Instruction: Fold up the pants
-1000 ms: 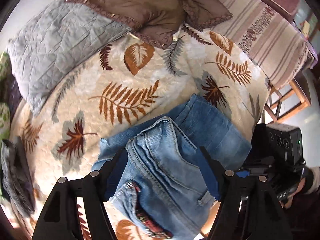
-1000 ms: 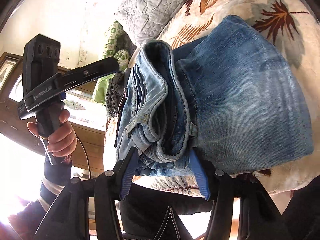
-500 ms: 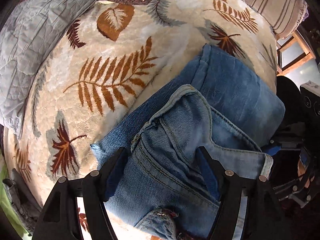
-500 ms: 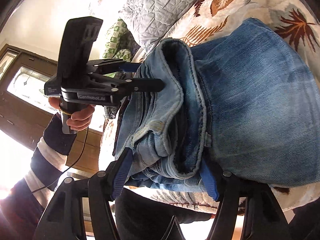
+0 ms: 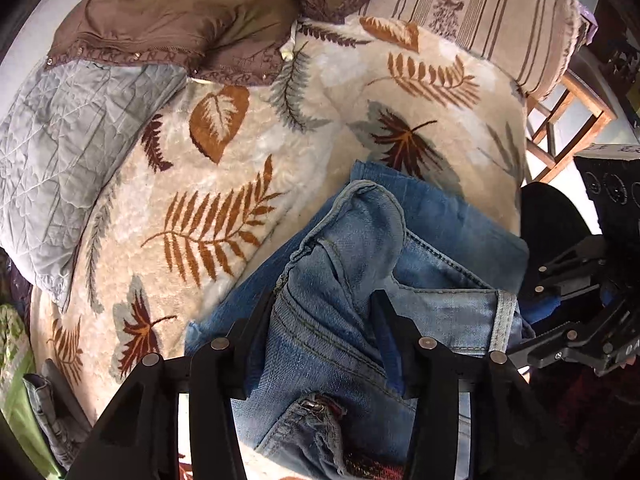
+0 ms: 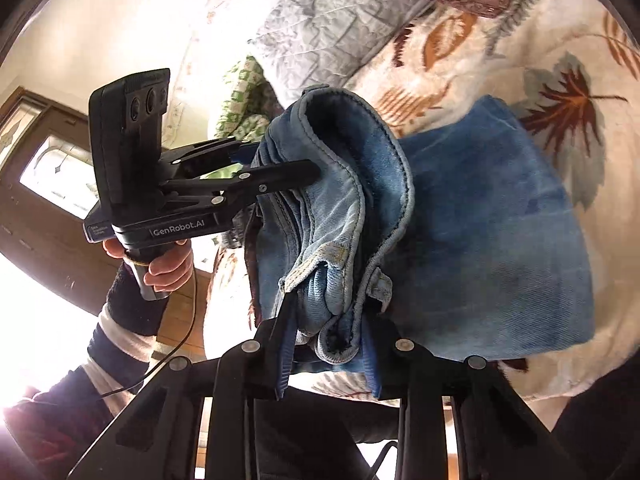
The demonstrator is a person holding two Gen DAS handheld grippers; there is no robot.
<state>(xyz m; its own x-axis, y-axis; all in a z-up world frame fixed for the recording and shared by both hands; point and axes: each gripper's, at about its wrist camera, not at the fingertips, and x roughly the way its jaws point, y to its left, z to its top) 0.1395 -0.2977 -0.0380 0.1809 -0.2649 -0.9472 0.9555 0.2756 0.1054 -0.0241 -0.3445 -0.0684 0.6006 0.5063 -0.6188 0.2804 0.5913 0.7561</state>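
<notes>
Cream leaf-print blanket (image 5: 224,184) spread over the bed, grey quilted pillow (image 5: 68,152) at its edge. Blue denim pants (image 5: 360,280) folded on the blanket, waistband bunched and lifted. Left hand-held gripper (image 5: 324,320) clamped on the waistband's one end; right hand-held gripper (image 6: 328,344) pinching the other end.

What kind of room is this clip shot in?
Most likely a bedroom at home: the jeans lie on a bed's leaf-patterned plush blanket, with a grey quilted pillow and a brown cushion at its head. A wooden door with glass panes shows behind.
</notes>
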